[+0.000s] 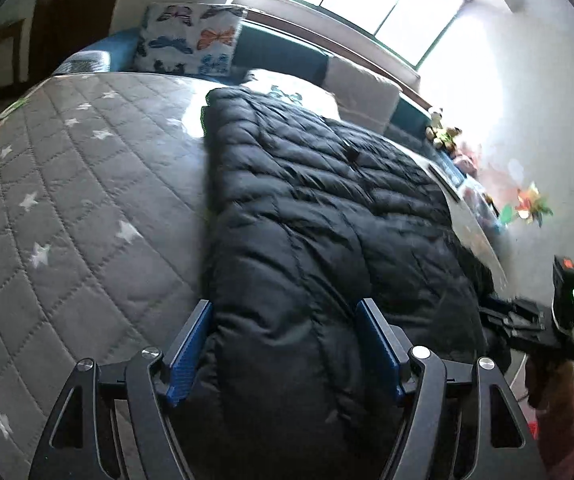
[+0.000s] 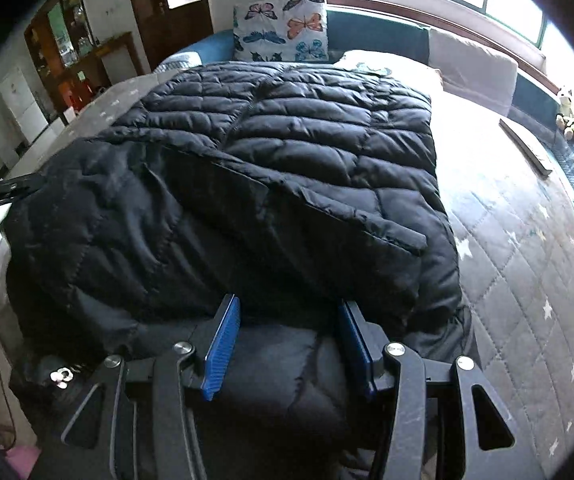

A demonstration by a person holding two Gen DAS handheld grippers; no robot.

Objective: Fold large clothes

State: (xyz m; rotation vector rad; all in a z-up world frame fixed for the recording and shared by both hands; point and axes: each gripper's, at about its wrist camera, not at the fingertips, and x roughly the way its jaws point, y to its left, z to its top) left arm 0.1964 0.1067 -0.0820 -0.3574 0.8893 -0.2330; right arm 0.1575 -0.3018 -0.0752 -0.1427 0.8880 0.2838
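The left hand-held gripper [image 1: 283,342] is seen with its blue pads spread wide above the near edge of the black puffer jacket [image 1: 327,208]; the padded cloth lies between the jaws, but no pad is seen pressing on it, so it is judged released. The right hand-held gripper [image 2: 287,340] is likewise parted, less widely, over the jacket's near hem, with a bulge of fabric between the pads; no squeeze can be made out, and it is taken as not yet grasping.

The jacket is spread on the grey quilted bed [image 1: 67,208], with one sleeve folded across the body, in front of the butterfly pillow [image 2: 283,28].

Several risks are judged from this. If only the top layer is pinched, the lower layers may be left behind and the fold dragged askew. The slick, puffy shell may slide out of a shallow grip once it is lifted. If the two edges are raised unevenly, the folded sleeve [image 2: 307,200] may be tipped off and the earlier fold undone. The bed cover may also be caught with the hem if the pads are pushed too deep.
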